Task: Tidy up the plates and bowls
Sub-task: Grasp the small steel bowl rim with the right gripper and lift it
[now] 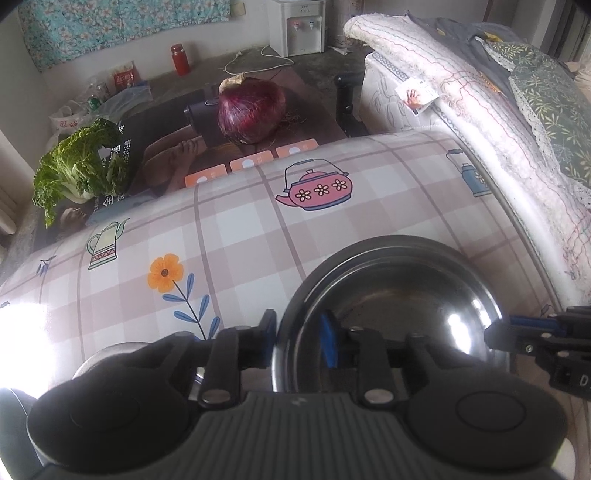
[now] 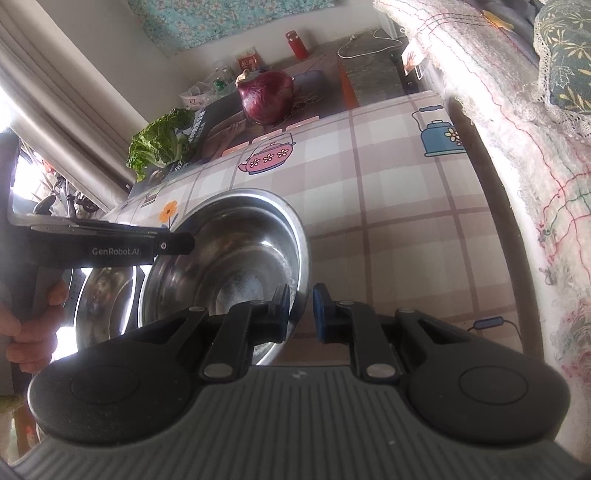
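Observation:
A steel bowl [image 1: 399, 295] sits on the checked tablecloth [image 1: 258, 229]. My left gripper [image 1: 301, 338] is shut on the bowl's left rim, one finger outside and one inside. My right gripper [image 2: 301, 312] is shut on the same bowl's right rim [image 2: 229, 258]; it also shows at the right edge of the left wrist view [image 1: 517, 332]. A second steel dish [image 2: 107, 295] lies left of the bowl, partly hidden behind the left gripper [image 2: 177, 243]; its rim shows in the left wrist view [image 1: 110, 354].
A red cabbage [image 1: 251, 110] and a leafy green cabbage [image 1: 81, 162] lie beyond the table's far edge. A quilt-covered sofa [image 1: 480, 110] borders the table's right side. A red flask [image 1: 180, 59] and a water dispenser [image 1: 295, 26] stand by the far wall.

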The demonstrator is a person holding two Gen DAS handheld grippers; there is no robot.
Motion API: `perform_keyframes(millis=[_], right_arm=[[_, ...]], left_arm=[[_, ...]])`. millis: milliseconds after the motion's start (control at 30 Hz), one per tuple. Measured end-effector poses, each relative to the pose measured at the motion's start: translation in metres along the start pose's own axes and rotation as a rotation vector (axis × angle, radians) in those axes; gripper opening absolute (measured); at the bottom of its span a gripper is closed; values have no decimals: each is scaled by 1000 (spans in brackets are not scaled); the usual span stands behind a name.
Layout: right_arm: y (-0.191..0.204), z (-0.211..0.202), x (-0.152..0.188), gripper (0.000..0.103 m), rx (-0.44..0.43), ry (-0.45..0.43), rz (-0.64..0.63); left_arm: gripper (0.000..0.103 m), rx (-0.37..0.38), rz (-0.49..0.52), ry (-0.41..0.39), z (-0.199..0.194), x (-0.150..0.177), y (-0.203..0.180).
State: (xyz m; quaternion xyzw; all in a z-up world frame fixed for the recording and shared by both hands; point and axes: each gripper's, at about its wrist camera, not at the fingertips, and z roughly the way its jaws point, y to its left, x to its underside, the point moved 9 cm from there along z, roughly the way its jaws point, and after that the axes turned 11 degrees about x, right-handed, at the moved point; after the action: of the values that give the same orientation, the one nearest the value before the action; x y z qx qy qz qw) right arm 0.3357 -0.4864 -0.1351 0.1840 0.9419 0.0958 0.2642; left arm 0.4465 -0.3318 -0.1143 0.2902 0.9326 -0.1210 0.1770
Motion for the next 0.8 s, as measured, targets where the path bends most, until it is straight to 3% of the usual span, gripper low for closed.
perform_keyframes(millis=[400,800], right_arm=[[-2,3,10,13,-17,22,34],[-1,-25,-9,13,-9,-25,35]], left_arm=[[20,4,-38,47,6,12,0],[19,30,-54,1,-24,5,-7]])
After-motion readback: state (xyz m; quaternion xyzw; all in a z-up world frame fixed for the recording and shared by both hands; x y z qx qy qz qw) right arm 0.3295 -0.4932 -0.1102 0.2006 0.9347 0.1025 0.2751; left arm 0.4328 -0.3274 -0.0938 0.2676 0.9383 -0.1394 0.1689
